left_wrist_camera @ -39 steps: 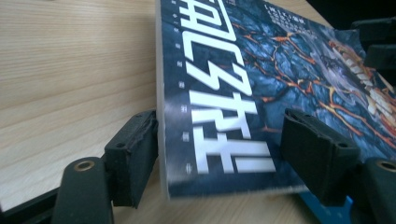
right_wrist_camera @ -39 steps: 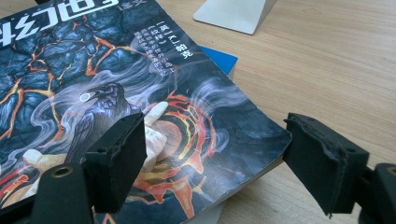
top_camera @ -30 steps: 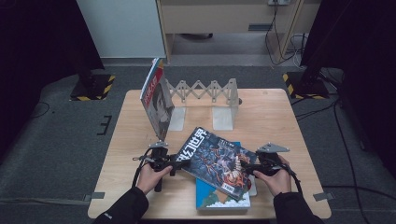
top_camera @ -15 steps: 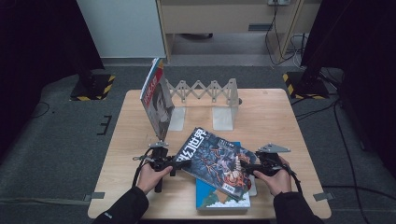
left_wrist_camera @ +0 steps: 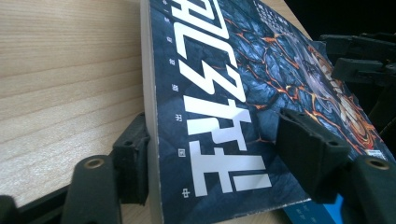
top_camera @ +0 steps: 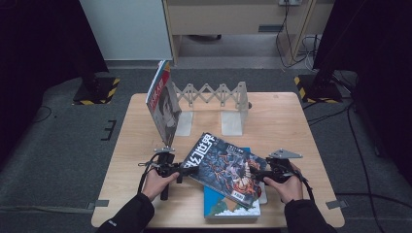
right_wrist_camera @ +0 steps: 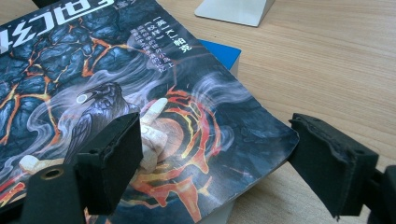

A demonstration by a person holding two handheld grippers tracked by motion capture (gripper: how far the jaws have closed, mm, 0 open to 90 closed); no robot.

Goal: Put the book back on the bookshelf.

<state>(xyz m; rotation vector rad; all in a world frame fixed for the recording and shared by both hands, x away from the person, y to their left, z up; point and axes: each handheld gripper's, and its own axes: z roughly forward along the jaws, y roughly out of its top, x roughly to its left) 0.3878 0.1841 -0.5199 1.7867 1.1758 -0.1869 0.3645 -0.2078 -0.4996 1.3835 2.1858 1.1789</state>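
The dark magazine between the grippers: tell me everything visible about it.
The magazine is a thin glossy paperback. Its cover shows cracked dark blue rock with glowing orange veins, a raven, a pale hand in smoke and large white characters. It lies askew, partly on a blue book and partly over the table, its spine edge raised. The left gripper straddles its spine end and has just been closing, one pad at the spine. The right gripper straddles the curled opposite corner, pads apart from it.

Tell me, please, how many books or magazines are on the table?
3: the dark magazine lies tilted at the front between both grippers, the blue book lies flat beneath it, and one magazine stands against the rack's left end. Others may be hidden underneath.
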